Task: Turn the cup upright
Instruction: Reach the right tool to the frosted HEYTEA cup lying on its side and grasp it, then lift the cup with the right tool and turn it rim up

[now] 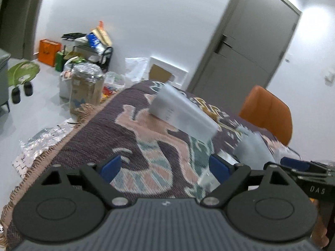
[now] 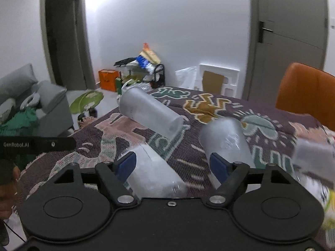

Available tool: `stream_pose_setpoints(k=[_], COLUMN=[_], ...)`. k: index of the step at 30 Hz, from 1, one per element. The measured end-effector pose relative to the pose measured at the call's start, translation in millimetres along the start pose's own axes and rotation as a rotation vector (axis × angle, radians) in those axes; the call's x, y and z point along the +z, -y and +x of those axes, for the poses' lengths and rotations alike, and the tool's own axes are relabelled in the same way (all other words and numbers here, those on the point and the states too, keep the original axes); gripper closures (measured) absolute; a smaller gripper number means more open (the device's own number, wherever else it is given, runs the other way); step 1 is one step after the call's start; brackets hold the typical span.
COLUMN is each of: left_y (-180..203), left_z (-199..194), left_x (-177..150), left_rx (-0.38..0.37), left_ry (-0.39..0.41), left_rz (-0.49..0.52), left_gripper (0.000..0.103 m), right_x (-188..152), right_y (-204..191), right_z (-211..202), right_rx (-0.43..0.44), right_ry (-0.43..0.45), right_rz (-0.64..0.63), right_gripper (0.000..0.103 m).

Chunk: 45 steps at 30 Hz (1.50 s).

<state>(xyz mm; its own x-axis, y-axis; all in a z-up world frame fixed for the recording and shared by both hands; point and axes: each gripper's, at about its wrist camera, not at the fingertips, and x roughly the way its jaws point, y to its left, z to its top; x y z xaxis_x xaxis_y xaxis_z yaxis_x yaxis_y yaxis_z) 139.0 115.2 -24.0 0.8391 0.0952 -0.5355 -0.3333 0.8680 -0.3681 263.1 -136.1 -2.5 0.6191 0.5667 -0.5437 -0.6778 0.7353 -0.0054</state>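
Observation:
Several frosted clear plastic cups lie on a patterned blanket (image 2: 209, 108). In the right wrist view one cup (image 2: 150, 113) lies on its side ahead, a second (image 2: 228, 140) lies near the right finger, and a third (image 2: 155, 173) lies close under the left finger. My right gripper (image 2: 173, 165) is open and holds nothing. In the left wrist view the far cup (image 1: 182, 113) lies on its side, blurred, and another cup (image 1: 253, 146) is at right. My left gripper (image 1: 165, 167) is open and empty above the blanket. The right gripper's fingers (image 1: 297, 165) show at the right edge.
An orange chair (image 2: 305, 92) stands behind the table at right. A grey door (image 1: 251, 48) is behind it. Bags, boxes and a rack (image 2: 144, 71) clutter the floor by the wall. A grey sofa (image 2: 31, 104) is at left.

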Motion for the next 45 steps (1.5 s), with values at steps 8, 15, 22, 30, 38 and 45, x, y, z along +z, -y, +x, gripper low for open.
stream_pose_setpoints(k=[8,15,22,30,38,45], left_y=[-19.3,-39.8,-66.3,-79.0,-84.0,-89.3], left_z=[26.6,49.4,57.9,62.0,58.4,52.7], left_x=[20.5,27.9,32.9,32.5,31.3,28.1], left_rx=[0.036,0.063,0.113,0.129,0.122,0.13], left_ry=[-0.021,-0.034,-0.031,-0.034,-0.028,-0.027], left_rz=[-0.111,-0.182,-0.277,-0.303,-0.295,-0.31], left_gripper=[0.021,0.023,0.027,0.027,0.027,0.027], right_x=[32.2,56.2,65.8,77.3,77.5,77.0], right_y=[-9.3,-26.0,-42.0,-58.1,-68.3,-64.3], right_z=[42.1,84.4,117.5,147.3,173.5,191.2], right_rx=[0.027,0.052,0.083,0.088,0.103,0.124], right_ry=[-0.048,-0.09,-0.13,-0.149,-0.171,-0.256], right_rz=[-0.093,-0.199,-0.308,-0.43,-0.614,-0.631], right_gripper=[0.027,0.027,0.024,0.014,0.003,0.03])
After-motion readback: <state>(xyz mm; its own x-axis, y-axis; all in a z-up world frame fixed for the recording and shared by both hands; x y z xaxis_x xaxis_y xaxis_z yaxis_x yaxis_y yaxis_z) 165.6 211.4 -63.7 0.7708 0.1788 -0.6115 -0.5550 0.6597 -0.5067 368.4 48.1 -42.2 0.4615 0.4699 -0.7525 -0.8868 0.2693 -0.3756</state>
